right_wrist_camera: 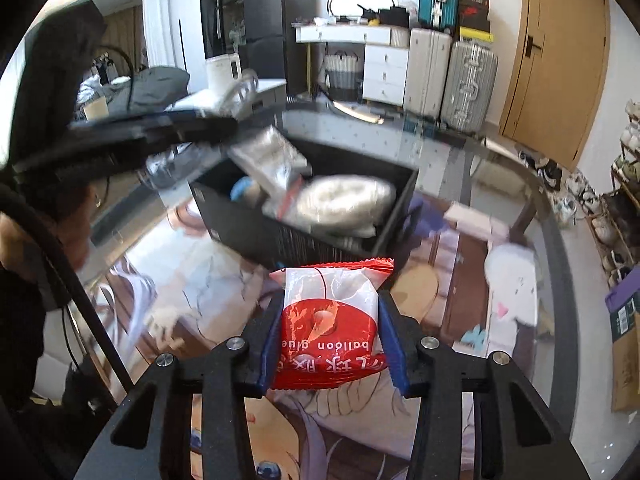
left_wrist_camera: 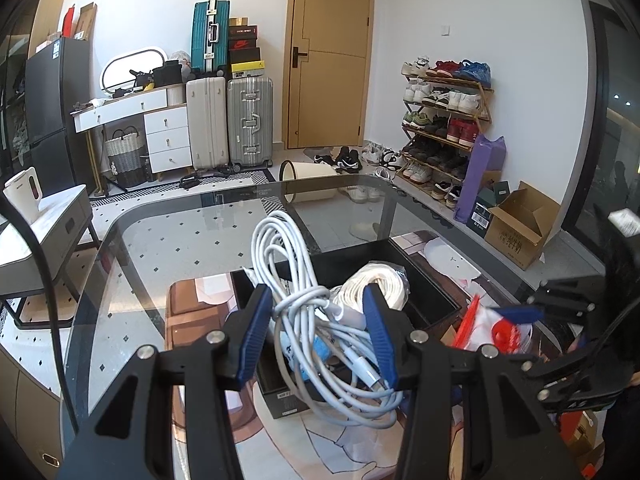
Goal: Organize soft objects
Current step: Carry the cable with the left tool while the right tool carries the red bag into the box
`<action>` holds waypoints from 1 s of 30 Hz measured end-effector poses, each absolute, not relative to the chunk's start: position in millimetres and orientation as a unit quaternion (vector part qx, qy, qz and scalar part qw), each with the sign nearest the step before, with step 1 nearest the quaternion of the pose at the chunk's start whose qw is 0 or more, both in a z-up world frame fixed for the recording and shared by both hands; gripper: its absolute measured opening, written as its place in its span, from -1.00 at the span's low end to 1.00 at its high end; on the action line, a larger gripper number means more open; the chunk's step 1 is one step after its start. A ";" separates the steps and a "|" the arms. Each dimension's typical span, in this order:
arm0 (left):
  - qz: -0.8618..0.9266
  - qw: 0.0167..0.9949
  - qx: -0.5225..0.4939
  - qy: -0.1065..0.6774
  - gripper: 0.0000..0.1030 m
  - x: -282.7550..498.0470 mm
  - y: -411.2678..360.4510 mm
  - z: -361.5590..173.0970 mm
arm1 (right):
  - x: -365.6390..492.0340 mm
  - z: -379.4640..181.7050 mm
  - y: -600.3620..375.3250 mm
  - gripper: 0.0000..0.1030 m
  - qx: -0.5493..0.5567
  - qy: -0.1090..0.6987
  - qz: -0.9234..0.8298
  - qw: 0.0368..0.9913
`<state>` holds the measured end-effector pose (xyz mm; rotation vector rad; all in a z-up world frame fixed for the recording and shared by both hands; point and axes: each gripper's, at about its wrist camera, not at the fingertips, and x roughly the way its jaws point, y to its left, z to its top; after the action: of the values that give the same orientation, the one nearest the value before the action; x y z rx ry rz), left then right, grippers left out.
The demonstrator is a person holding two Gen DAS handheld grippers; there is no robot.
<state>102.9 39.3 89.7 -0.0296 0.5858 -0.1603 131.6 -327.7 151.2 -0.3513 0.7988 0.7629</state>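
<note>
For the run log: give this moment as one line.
left gripper: shut on white cable bundle, over black box | right gripper: shut on red-and-white packet, short of box

Both tools share one build. The left gripper [left_wrist_camera: 318,334] has matte black angular arms with triangular cut-outs, round silver screws at the pivots, and two ribbed blue pads [left_wrist_camera: 253,336] on black finger mounts. The right gripper [right_wrist_camera: 332,336] is the same: black linkage, silver screws, blue pads [right_wrist_camera: 394,344] with smoother faces showing. A black cable [right_wrist_camera: 68,280] runs past the person's dark sleeve [right_wrist_camera: 20,320] at the left edge.
</note>
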 end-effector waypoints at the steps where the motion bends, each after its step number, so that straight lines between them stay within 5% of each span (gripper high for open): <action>1: -0.079 0.954 -0.014 0.288 -0.10 102.8 39.2 89.7 | 132.9 155.0 -326.2 -0.14 -0.166 0.372 0.359 0.840; 30: -0.103 0.942 0.027 0.320 -0.09 155.5 32.8 57.0 | 211.4 142.9 -265.8 -0.14 -0.149 0.362 0.371 0.842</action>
<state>155.5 32.8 57.0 0.0560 0.6519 -0.2095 211.4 -265.8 142.9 -0.3139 0.7637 0.7836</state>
